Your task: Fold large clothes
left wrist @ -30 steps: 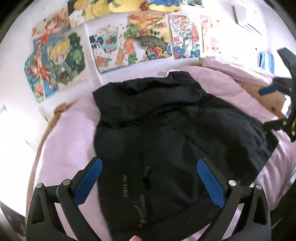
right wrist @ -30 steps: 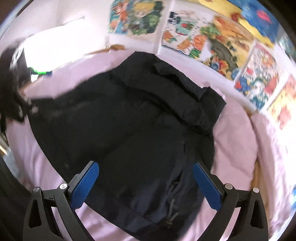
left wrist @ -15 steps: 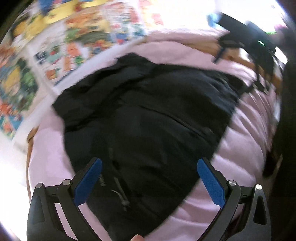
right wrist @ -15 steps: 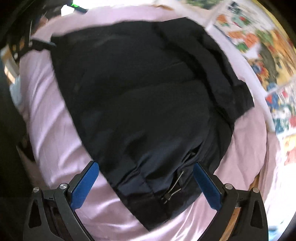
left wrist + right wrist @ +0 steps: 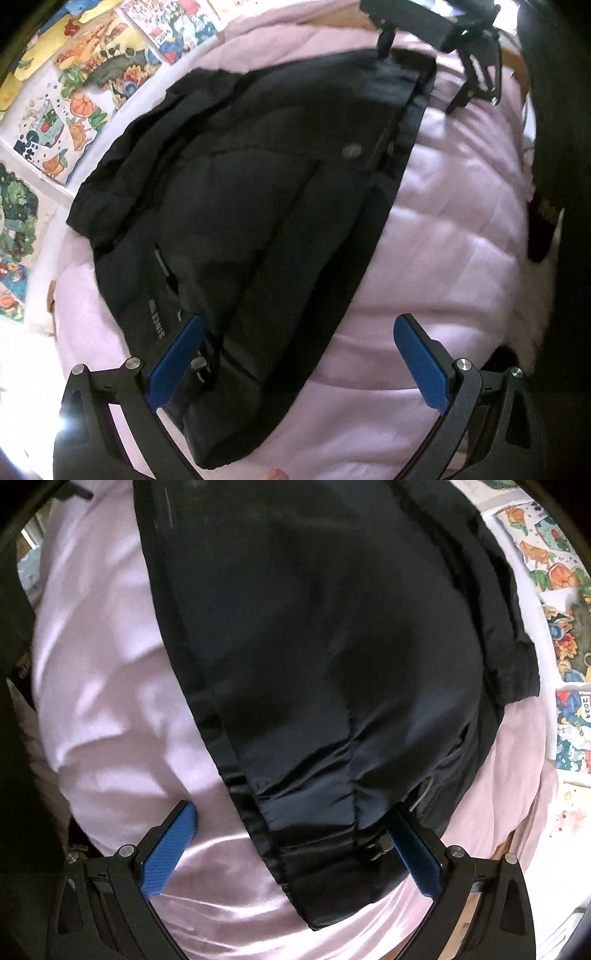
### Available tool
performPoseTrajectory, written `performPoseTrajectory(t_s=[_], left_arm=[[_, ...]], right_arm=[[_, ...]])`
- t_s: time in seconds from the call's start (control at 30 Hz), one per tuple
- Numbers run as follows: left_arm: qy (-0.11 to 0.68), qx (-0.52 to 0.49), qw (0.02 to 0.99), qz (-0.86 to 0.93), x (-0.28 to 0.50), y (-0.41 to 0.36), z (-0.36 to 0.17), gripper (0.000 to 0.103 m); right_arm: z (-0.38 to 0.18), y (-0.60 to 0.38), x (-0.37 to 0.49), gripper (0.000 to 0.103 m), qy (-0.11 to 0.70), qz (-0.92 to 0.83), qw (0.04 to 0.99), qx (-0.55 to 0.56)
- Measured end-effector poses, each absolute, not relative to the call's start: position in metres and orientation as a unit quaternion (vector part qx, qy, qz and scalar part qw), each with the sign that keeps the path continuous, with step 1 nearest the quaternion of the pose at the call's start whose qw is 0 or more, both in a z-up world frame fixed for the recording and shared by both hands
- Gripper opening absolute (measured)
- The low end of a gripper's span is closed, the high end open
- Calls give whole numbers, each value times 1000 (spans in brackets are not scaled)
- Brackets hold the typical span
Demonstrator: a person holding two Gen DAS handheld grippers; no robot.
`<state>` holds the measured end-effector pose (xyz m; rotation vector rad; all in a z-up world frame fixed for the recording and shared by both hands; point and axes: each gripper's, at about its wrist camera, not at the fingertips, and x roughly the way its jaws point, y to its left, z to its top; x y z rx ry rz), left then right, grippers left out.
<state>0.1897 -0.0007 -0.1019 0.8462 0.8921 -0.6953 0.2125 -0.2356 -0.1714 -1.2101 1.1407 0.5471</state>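
Right tool (image 5: 291,843) spread wide, straddling black jacket (image 5: 325,646) hem corner.

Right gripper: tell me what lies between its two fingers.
In the right wrist view, the black jacket's corner over pink bedding lies between the open right gripper's fingers.

Between my right tongs (image 5: 291,843): black jacket (image 5: 325,646), smooth synthetic cloth, faint sheen. Under it the pink bed cover (image 5: 110,686), satiny, glossy. My tongs' blue pads (image 5: 168,853), textured, matt.

Jacket (image 5: 258,206) spread on the bed (image 5: 443,258), posters (image 5: 74,103) on the wall behind it, left gripper (image 5: 299,365) and right gripper (image 5: 291,849) over opposite jacket ends
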Motion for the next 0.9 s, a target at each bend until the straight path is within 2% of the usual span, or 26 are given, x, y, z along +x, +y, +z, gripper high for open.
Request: performPoseTrajectory(t_s=[0.13, 0.33, 0.53, 0.7, 0.73, 0.83, 0.9], left_arm=[[423, 406, 753, -298, 193, 3, -114, 101], [396, 476, 754, -220, 203, 12, -135, 101], [368, 479, 771, -202, 213, 18, -126, 101], [362, 435, 802, -193, 222, 23, -102, 100], [360, 422, 809, -193, 225, 26, -96, 99], [363, 385, 824, -203, 228, 29, -82, 84], [363, 365, 832, -208, 225, 24, -73, 70]], right_arm=[[-182, -236, 215, 103, 502, 229, 639, -537], [-182, -238, 221, 103, 502, 221, 646, -531], [-181, -243, 232, 103, 504, 222, 647, -527], [-177, -243, 236, 103, 506, 223, 647, -525], [-177, -242, 236, 103, 506, 223, 648, -524], [-175, -240, 232, 103, 505, 222, 647, -527], [-172, -239, 231, 103, 500, 223, 647, -531]])
